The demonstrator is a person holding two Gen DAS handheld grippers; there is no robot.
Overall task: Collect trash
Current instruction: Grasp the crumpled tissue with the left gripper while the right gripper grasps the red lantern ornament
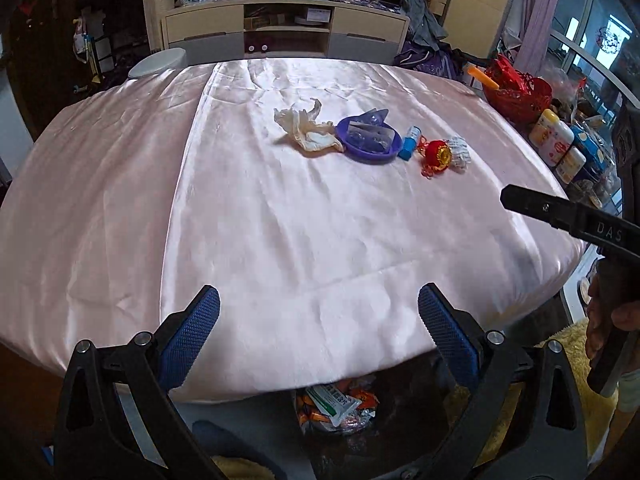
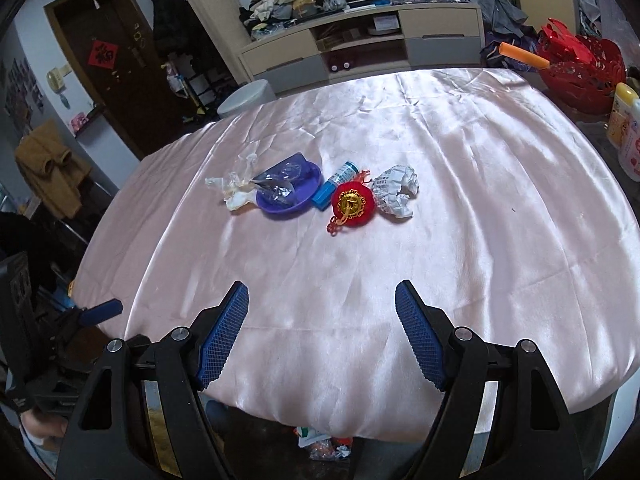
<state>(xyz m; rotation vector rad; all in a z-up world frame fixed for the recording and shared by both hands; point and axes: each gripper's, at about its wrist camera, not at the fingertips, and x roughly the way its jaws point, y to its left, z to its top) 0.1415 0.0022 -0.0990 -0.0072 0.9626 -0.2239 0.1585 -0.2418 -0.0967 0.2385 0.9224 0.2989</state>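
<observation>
On the pink satin tablecloth (image 1: pixel 280 220) (image 2: pixel 440 200) lie a crumpled whitish wrapper (image 1: pixel 306 130) (image 2: pixel 232 188), a purple dish (image 1: pixel 370 140) (image 2: pixel 290 192) holding clear plastic, a small blue tube (image 1: pixel 410 142) (image 2: pixel 334 184), a red and gold ornament (image 1: pixel 438 156) (image 2: pixel 352 202) and a crumpled white paper (image 1: pixel 460 152) (image 2: pixel 396 192). My left gripper (image 1: pixel 319 304) hangs open and empty over the near table edge. My right gripper (image 2: pixel 322 300) is open and empty too, well short of the items. Below the edge a bin of wrappers (image 1: pixel 340 404) (image 2: pixel 324 444) shows.
A red basket (image 1: pixel 516 92) (image 2: pixel 580 68) and bottles (image 1: pixel 556 140) crowd the table's right side. A white round stool (image 1: pixel 158 64) (image 2: pixel 248 96) stands beyond the far left corner, with a TV cabinet (image 1: pixel 286 28) behind. A hand (image 1: pixel 604 320) grips the right tool.
</observation>
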